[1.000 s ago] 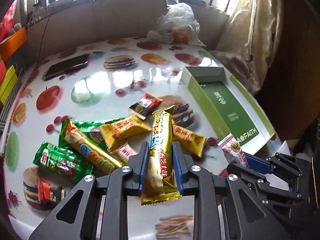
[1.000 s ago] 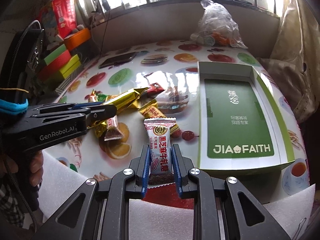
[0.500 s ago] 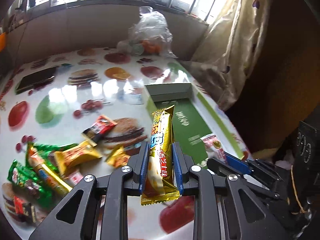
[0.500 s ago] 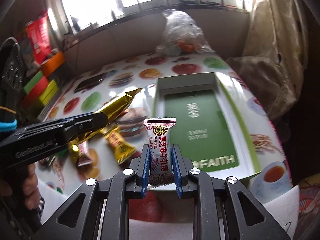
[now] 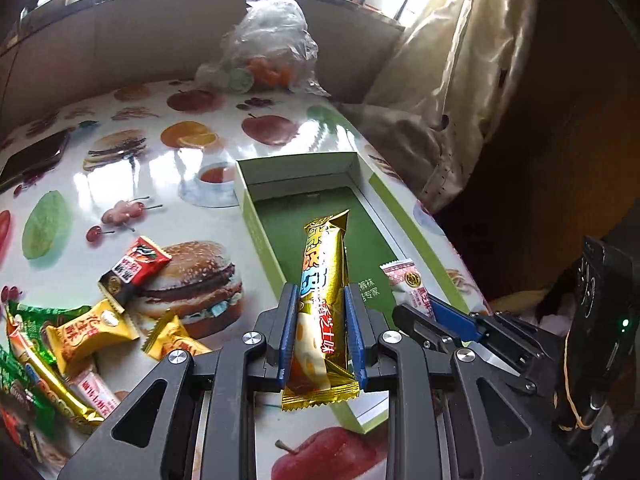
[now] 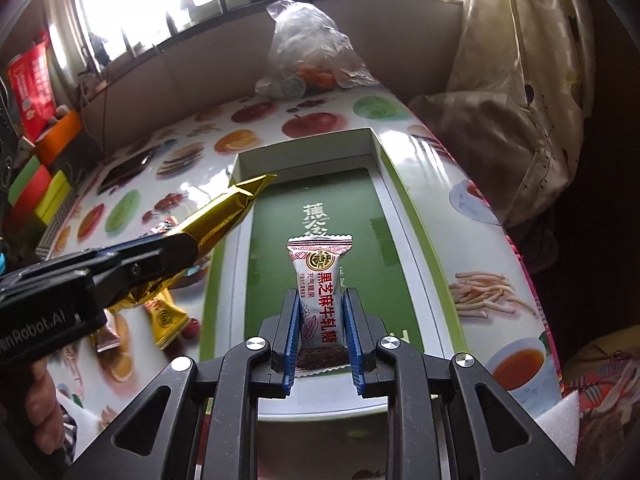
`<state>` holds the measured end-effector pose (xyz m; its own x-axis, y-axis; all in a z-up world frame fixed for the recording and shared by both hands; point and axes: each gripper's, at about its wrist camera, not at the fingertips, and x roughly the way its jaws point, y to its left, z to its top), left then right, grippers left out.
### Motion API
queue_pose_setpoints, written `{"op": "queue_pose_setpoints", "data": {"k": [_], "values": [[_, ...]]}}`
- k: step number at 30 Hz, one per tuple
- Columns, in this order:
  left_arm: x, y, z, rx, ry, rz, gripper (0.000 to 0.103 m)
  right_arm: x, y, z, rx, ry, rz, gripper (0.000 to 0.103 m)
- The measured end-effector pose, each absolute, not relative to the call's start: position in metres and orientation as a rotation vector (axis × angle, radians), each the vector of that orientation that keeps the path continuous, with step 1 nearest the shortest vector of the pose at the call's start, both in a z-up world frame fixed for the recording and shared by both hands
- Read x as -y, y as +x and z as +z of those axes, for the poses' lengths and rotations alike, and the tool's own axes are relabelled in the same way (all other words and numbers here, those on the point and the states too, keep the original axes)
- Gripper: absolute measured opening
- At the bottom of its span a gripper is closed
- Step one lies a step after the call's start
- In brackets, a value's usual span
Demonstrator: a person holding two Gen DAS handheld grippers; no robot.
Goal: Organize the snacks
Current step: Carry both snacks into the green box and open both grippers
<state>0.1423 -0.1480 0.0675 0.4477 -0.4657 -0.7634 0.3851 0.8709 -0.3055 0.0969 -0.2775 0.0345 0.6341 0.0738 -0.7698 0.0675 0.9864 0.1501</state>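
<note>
My left gripper (image 5: 320,300) is shut on a long gold snack bar (image 5: 323,280), held over the near end of the open green box (image 5: 304,220). My right gripper (image 6: 320,304) is shut on a small white candy packet with red print (image 6: 320,280), also over the green box (image 6: 276,216). In the right wrist view the left gripper (image 6: 192,240) reaches in from the left with the gold bar (image 6: 228,208) over the box's left wall. In the left wrist view the right gripper (image 5: 436,312) shows at the right holding the white packet (image 5: 408,284).
Several loose snack packets (image 5: 92,320) lie on the fruit-print tablecloth (image 5: 120,200) left of the box. A clear plastic bag (image 5: 268,48) sits at the table's far edge, a dark phone (image 5: 32,156) at far left. Coloured boxes (image 6: 36,184) stack left; a curtain (image 6: 520,60) hangs right.
Both grippers have carried their snacks to the right, from over the loose pile and tablecloth to over the green box. Both grips stayed shut.
</note>
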Motion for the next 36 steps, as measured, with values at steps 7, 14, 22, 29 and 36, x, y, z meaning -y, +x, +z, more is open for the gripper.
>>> {"op": "queue_pose_setpoints", "data": {"k": [7, 14, 22, 29, 36], "values": [[0.160, 0.153, 0.055, -1.011, -0.096, -0.513, 0.024, 0.282, 0.108, 0.027, -0.906, 0.151, -0.015, 0.021], [0.169, 0.159, 0.047, -1.031, -0.099, -0.517, 0.024, 0.287, 0.115, 0.018, -0.923, 0.132, -0.039, 0.021], [0.171, 0.161, 0.038, -1.060, -0.105, -0.521, 0.024, 0.289, 0.118, 0.014, -0.924, 0.123, -0.052, 0.024], [0.174, 0.164, 0.036, -1.064, -0.100, -0.528, 0.024, 0.291, 0.118, 0.012, -0.921, 0.112, -0.075, 0.031], [0.177, 0.164, 0.033, -1.079, -0.116, -0.559, 0.025, 0.292, 0.117, 0.010, -0.925, 0.119, -0.079, 0.032]]}}
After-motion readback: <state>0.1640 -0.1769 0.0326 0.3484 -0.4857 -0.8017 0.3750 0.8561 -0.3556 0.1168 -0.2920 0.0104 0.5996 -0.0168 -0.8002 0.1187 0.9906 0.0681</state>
